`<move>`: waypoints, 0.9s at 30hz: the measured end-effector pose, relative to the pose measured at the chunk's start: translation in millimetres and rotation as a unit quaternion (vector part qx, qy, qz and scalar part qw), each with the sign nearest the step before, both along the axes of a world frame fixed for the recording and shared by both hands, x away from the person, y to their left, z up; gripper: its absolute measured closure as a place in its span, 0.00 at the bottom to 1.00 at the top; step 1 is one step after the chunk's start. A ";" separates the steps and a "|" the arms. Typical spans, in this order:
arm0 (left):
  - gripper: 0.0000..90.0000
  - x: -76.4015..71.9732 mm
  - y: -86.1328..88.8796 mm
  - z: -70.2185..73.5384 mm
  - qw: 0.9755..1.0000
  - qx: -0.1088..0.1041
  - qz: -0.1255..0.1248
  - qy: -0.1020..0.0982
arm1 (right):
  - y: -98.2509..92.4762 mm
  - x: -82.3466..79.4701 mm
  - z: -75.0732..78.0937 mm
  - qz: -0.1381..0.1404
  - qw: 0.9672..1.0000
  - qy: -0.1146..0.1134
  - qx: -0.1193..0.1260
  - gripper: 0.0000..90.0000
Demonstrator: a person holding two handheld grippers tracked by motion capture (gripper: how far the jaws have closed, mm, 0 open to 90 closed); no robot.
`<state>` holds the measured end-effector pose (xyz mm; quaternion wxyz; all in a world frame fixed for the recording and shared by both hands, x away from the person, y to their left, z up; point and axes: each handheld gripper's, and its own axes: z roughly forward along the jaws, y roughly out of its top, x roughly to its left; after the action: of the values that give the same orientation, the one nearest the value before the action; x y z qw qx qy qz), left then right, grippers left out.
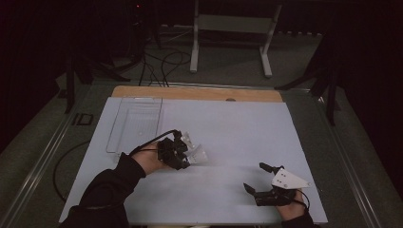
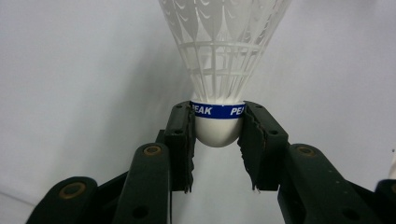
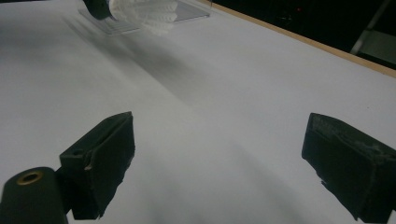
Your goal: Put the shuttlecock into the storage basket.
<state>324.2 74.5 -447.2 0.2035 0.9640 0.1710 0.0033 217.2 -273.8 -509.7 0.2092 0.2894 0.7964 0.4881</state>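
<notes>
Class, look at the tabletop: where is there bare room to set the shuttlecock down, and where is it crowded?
Bare: the white sheet between the clear tray and the right edge, up to the wooden strip. Crowded: around the left gripper, shut on the shuttlecock, and by the open right gripper near the front right.

Black sleeves [image 1: 107, 183], black grippers with brass-looking screws [image 2: 152, 150], one grey triangular plate [image 1: 288, 180].
</notes>
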 end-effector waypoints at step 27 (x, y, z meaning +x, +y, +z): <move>0.73 4.3 2.8 41.2 1.000 -0.008 0.000 -0.007 | -0.2 -0.2 0.3 0.000 1.000 -0.002 -0.002 0.10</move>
<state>328.5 77.3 -406.1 0.2122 0.9624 0.1693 0.0084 217.0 -274.0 -509.4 0.2118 0.2881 0.7967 0.4873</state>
